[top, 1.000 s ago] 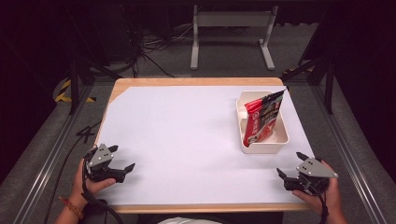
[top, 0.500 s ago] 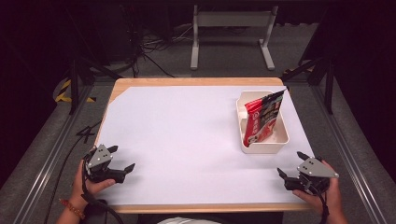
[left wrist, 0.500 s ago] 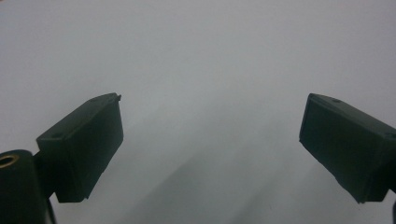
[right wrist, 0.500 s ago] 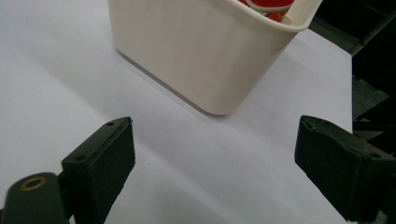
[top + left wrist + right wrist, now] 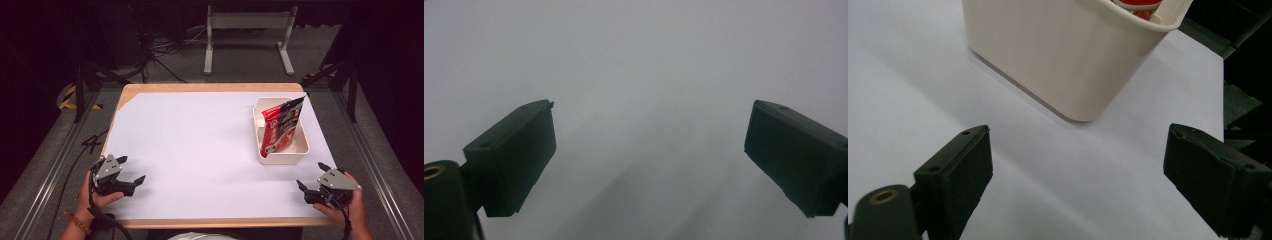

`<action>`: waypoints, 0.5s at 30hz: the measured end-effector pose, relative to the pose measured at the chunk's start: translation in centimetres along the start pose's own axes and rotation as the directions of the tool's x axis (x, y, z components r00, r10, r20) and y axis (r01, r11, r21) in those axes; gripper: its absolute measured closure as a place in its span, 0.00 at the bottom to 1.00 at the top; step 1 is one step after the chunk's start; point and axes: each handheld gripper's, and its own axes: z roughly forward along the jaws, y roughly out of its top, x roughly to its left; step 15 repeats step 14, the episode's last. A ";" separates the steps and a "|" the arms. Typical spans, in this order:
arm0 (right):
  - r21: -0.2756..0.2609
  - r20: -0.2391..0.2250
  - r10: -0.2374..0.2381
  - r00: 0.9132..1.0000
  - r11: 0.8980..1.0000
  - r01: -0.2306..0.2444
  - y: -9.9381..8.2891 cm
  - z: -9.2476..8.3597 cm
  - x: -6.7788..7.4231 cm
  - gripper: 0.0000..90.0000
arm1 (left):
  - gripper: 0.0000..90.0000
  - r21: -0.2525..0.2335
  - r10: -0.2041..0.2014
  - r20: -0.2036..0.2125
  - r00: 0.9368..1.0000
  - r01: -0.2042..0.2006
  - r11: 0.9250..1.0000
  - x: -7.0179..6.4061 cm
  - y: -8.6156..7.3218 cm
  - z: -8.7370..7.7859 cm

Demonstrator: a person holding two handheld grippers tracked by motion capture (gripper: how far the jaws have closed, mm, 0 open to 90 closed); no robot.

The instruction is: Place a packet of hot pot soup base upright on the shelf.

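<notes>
The red snack pouch [image 5: 279, 129] stands upright but leaning in the cream bin [image 5: 283, 156], its black-edged top corner rising well above the rim. It lies ahead of the right tongs [image 5: 313, 178] and slightly to their inner side, and well apart from the left tongs [image 5: 131, 171], far across to their right.

Judged from its look, the pouch is a light, thin film bag: soft, crinkly, likely slick on its printed faces, and easily crushed if it holds crisp contents. The best hold appears to be the flat sealed top edge that stands clear of the bin, pinched across its thickness; the body below is walled in and offers no room for the jaws.

The bin looks like stiff moulded plastic, light, and apt to slide on the white-covered surface [image 5: 200, 145] if the pouch drags on it. In the right gripper view the bin's rounded near corner [image 5: 1068, 55] sits just ahead of the tongs, with a sliver of red at its rim.

Both tongs are spread wide with nothing between the jaws, each held low at the near edge of the surface. The left tongs [image 5: 649, 165] face bare white sheet.
</notes>
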 end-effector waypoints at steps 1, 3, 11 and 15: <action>0.000 -0.001 0.000 1.000 1.000 0.000 0.0 0.0 0.0 0.13 | 0.08 0.001 0.000 0.000 1.000 0.000 1.000 0.0 0.0 0.0; -0.001 0.000 0.001 1.000 1.000 -0.001 0.0 0.0 0.0 0.13 | 0.08 0.004 -0.004 0.001 1.000 0.004 1.000 0.0 0.0 0.1; -0.005 0.004 0.008 1.000 1.000 -0.008 -0.1 -0.1 -0.1 0.13 | 0.08 0.005 -0.001 0.001 1.000 0.001 1.000 0.0 0.2 0.2; -0.008 0.002 0.008 1.000 1.000 -0.007 -0.1 -0.1 -0.2 0.13 | 0.08 0.008 -0.003 0.001 1.000 0.003 1.000 0.0 0.2 0.3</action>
